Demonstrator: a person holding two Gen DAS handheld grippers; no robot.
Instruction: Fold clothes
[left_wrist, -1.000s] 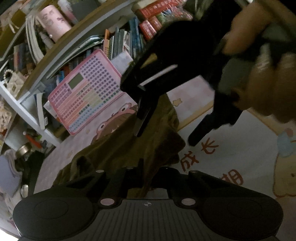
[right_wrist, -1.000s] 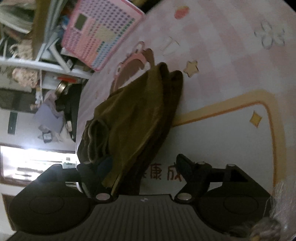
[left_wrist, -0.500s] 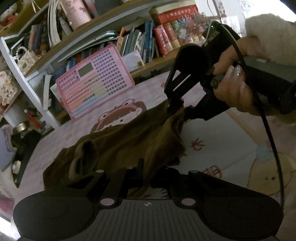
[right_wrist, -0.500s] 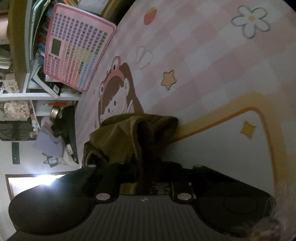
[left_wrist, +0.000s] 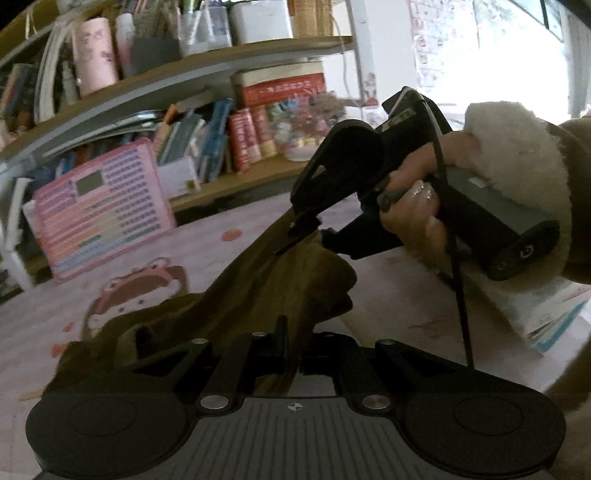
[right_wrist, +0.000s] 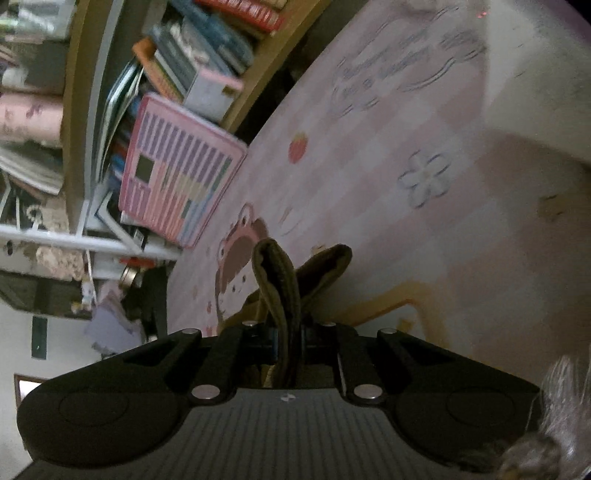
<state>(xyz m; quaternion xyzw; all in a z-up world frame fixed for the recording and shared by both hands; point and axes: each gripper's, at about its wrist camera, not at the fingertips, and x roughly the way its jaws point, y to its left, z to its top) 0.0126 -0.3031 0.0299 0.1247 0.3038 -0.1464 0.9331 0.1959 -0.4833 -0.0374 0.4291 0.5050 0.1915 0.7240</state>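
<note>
Two hand-held grippers grip the same olive-brown garment (left_wrist: 266, 291). The left hand-held gripper (left_wrist: 286, 345) has its jaws drawn together on a fold of the cloth right at its base, the fabric rising out from between them. The right hand-held gripper (left_wrist: 301, 234), seen from the left wrist view, is clamped on a higher edge of the garment, pulling it up into a taut ridge; a hand (left_wrist: 413, 206) with a fluffy white cuff (left_wrist: 513, 155) wraps the gripper's grey handle, and a black cable (left_wrist: 456, 266) hangs down from it. In the right wrist view the same gripper (right_wrist: 290, 347) has its jaws closed on a thick rolled hem of the garment (right_wrist: 277, 284), which loops upward between the fingers, with a second flap sticking out to the right. The lower part of the garment lies bunched on a pink checked mat (left_wrist: 207, 254) printed with a cartoon figure (left_wrist: 144, 288), a strawberry (right_wrist: 297, 147) and a flower (right_wrist: 424, 177). A pink toy keyboard (left_wrist: 99, 206) leans against a bookshelf (left_wrist: 229, 92) crowded with books and boxes at the mat's far edge.
</note>
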